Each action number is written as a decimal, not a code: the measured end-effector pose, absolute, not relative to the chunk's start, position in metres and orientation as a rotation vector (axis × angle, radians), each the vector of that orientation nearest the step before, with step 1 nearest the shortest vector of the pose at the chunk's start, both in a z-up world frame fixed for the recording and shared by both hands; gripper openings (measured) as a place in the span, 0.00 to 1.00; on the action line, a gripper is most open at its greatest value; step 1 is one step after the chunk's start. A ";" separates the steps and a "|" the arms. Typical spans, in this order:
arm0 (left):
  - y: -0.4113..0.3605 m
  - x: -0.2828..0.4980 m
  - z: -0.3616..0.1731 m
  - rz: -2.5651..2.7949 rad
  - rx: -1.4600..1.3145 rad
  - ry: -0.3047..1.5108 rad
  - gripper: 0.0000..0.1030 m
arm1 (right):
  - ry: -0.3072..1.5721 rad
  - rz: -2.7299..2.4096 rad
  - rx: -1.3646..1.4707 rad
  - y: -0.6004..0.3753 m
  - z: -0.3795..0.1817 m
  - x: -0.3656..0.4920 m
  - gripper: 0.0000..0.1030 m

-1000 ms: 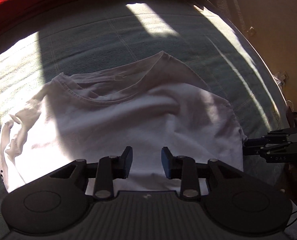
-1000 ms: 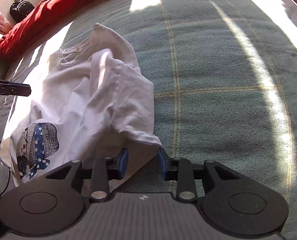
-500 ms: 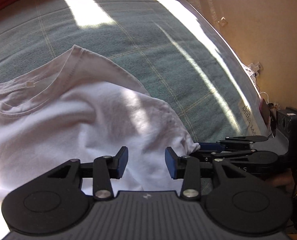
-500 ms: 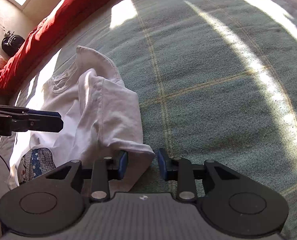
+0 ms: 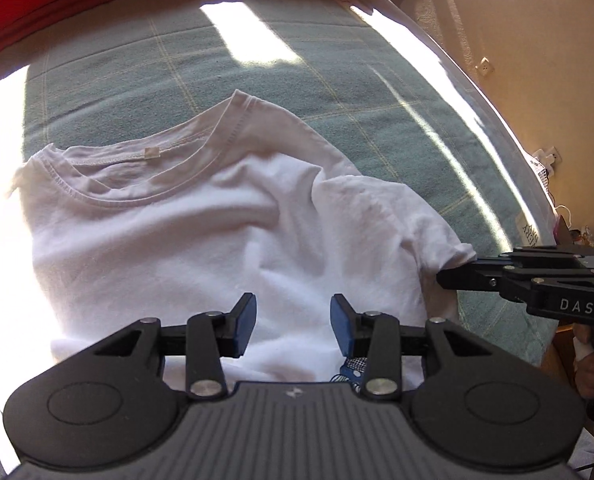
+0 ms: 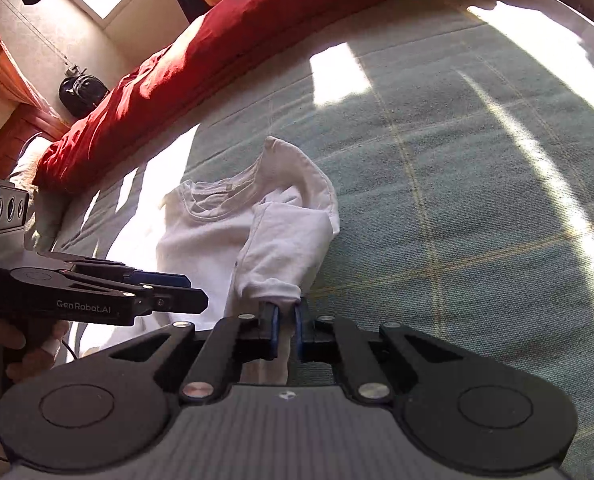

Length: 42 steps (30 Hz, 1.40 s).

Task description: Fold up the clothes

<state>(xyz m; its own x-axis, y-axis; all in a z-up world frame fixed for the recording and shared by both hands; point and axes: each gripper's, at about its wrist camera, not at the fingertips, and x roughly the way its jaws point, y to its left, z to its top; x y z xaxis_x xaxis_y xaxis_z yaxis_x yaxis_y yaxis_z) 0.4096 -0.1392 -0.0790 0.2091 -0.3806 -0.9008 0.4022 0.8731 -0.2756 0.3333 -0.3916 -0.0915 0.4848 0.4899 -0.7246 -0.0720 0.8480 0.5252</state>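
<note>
A white T-shirt [image 5: 177,248] lies face up on a green checked blanket [image 5: 337,92], collar toward the far side. My left gripper [image 5: 293,320] hovers open over the shirt's chest, nothing between its blue pads. My right gripper [image 6: 286,318] is shut on the hem of the shirt's sleeve [image 6: 289,240], which is drawn up toward it. In the left wrist view the right gripper [image 5: 453,276] comes in from the right, its tip at the sleeve [image 5: 417,224]. The right wrist view shows the left gripper [image 6: 197,292] open at the left, above the T-shirt [image 6: 201,240].
A red duvet [image 6: 217,52] runs along the far edge of the bed. Bare blanket [image 6: 457,200] stretches right of the shirt, with sunlit stripes. A beige wall with a socket [image 5: 485,66] bounds the right side. A black bag [image 6: 81,92] hangs by the wall. A hand [image 6: 17,336] holds the left gripper.
My right gripper has shut on the sleeve hem and pulled it up. The left gripper swung right toward the sleeve, then back over the shirt's middle, still open.
</note>
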 end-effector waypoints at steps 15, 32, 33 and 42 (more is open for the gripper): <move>0.003 0.385 -0.059 -0.309 -0.173 1.179 0.46 | 1.020 0.675 0.305 -0.226 -0.060 0.365 0.09; 0.070 0.363 -0.066 -0.296 -0.217 1.166 0.59 | 1.062 0.839 0.172 -0.130 -0.060 0.375 0.12; 0.066 0.363 -0.065 -0.312 -0.213 1.167 0.60 | 1.067 0.817 0.174 -0.139 -0.060 0.377 0.12; 0.002 0.371 -0.047 -0.449 -0.146 1.155 0.60 | 1.049 0.604 0.138 -0.250 -0.049 0.379 0.12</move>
<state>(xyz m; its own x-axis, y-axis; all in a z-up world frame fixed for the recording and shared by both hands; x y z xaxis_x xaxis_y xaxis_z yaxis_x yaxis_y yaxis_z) 0.3711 0.0021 -0.0468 0.3266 -0.4153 -0.8490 0.2676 0.9022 -0.3384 0.3795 -0.2497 -0.0495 0.3535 0.5291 -0.7714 -0.4009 0.8308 0.3861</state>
